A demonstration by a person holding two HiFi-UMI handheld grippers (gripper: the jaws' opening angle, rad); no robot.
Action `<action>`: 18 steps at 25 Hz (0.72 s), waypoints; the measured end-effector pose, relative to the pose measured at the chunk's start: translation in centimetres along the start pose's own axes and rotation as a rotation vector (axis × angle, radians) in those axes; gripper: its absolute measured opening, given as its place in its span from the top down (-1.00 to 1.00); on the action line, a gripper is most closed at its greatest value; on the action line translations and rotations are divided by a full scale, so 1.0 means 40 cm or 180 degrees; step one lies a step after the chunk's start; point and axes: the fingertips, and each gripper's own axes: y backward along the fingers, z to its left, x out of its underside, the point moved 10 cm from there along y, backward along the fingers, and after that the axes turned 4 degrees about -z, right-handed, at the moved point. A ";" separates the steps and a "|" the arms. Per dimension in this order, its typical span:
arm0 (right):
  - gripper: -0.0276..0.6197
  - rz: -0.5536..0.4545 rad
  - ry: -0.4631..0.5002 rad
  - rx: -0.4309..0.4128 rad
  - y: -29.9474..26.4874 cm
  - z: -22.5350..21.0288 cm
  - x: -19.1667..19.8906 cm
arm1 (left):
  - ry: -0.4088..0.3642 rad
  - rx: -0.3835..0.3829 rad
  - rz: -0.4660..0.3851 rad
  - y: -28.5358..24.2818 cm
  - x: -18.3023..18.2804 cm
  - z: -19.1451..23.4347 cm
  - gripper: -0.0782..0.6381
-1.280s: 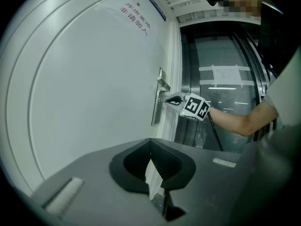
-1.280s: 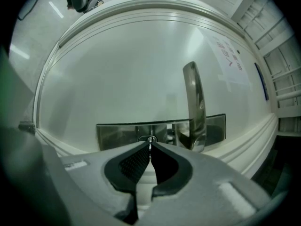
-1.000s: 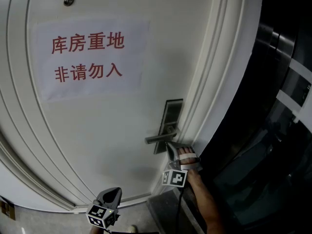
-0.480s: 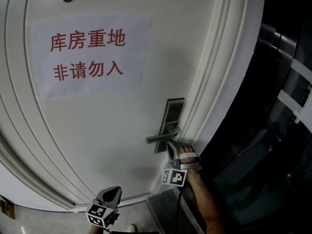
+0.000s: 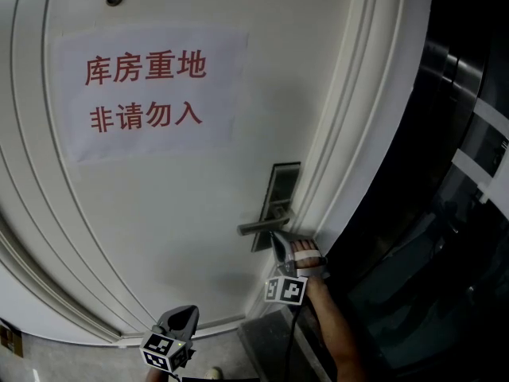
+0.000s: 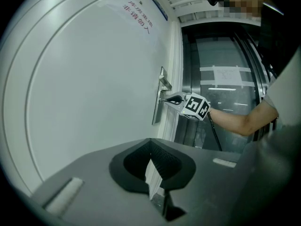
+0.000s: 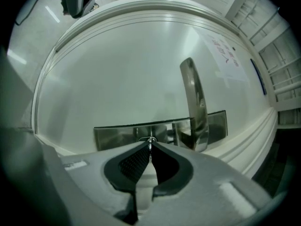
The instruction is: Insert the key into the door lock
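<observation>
Hardly moved since a second ago: right hand-held gripper (image 7: 150, 149) parked at steel lock plate (image 7: 117, 136) on white door (image 5: 159, 229), just beside lever handle (image 7: 195, 107). Jaws nearly together, opening slightly, small key (image 7: 150, 141) pinched between their tips, pointing at the plate. Left hand-held gripper (image 6: 151, 149) low, well apart from the lock, jaws closed on nothing.
</observation>
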 end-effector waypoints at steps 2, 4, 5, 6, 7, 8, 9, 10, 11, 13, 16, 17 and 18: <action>0.78 -0.0017 -0.0050 -0.0065 0.000 0.003 0.001 | 0.0004 -0.0004 0.0004 0.001 0.002 -0.002 0.77; 0.68 -0.0027 -0.0095 -0.0116 0.000 0.007 0.003 | 0.0005 -0.0010 0.0007 0.003 0.003 -0.003 0.77; 0.63 -0.0023 -0.0113 -0.0120 0.001 0.009 0.006 | 0.0007 -0.0013 0.0008 0.004 0.004 -0.005 0.77; 0.58 -0.0016 -0.0129 -0.0109 0.003 0.010 0.009 | 0.0010 -0.0016 0.0012 0.005 0.006 -0.006 0.77; 0.55 -0.0011 -0.0145 -0.0088 0.005 0.011 0.012 | 0.0013 -0.0018 0.0017 0.007 0.008 -0.008 0.77; 0.54 -0.0011 -0.0164 -0.0063 0.009 0.012 0.015 | 0.0016 -0.0019 0.0023 0.008 0.010 -0.010 0.77; 0.51 -0.0012 -0.0184 -0.0041 0.012 0.013 0.017 | 0.0017 -0.0019 0.0027 0.010 0.011 -0.012 0.77; 0.49 -0.0013 -0.0201 -0.0024 0.015 0.012 0.019 | 0.0016 -0.0018 0.0030 0.011 0.012 -0.014 0.77; 0.48 -0.0014 -0.0218 -0.0009 0.019 0.011 0.020 | 0.0013 -0.0017 0.0033 0.012 0.013 -0.016 0.77; 0.48 -0.0023 -0.0252 0.0015 0.028 0.009 0.020 | 0.0005 -0.0014 0.0032 0.013 0.013 -0.022 0.77; 0.48 -0.0035 -0.0292 0.0043 0.041 0.006 0.019 | -0.0005 -0.0009 0.0022 0.015 0.013 -0.031 0.77; 0.48 -0.0046 -0.0317 0.0054 0.046 0.005 0.018 | -0.0008 -0.0008 0.0019 0.016 0.013 -0.034 0.77; 0.48 -0.0058 -0.0368 0.0058 0.053 0.003 0.017 | -0.0012 -0.0007 0.0016 0.018 0.012 -0.038 0.77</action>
